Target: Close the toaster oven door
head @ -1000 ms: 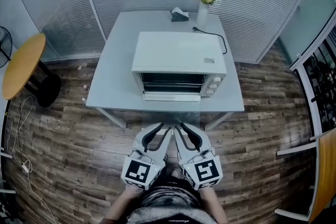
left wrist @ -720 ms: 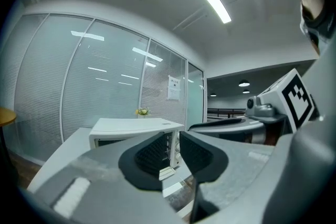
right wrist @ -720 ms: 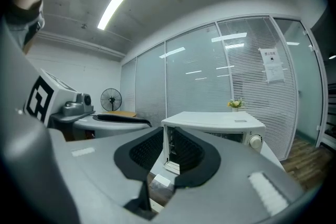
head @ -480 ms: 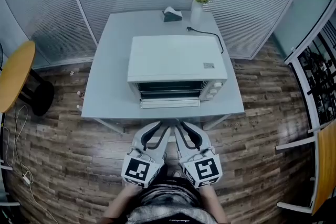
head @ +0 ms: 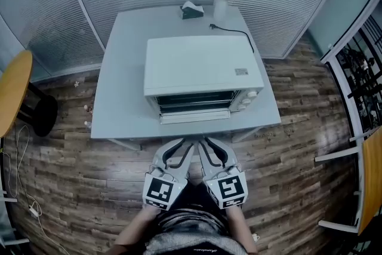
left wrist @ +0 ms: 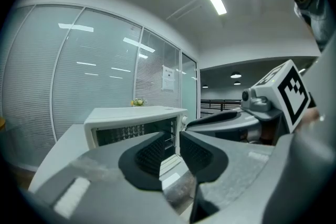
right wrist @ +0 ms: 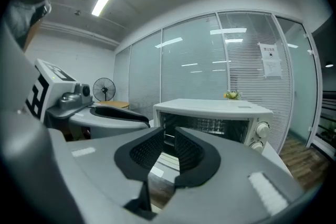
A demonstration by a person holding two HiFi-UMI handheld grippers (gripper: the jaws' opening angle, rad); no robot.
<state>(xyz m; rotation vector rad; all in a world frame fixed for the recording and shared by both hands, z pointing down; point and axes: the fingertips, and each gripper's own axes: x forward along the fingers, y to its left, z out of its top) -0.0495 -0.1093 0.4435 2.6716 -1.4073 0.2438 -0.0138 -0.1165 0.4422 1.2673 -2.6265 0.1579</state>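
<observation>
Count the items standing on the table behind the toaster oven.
2: a dark tissue box at the back edge, and a white vase of yellow flowers just right of it. The white toaster oven could hide others.

The toaster oven (head: pixel 203 65) (door open) is carried by the counter (head: pixel 122 92); a flower vase (head: pixel 220 6) and small box (head: pixel 191 10) are set behind.
</observation>
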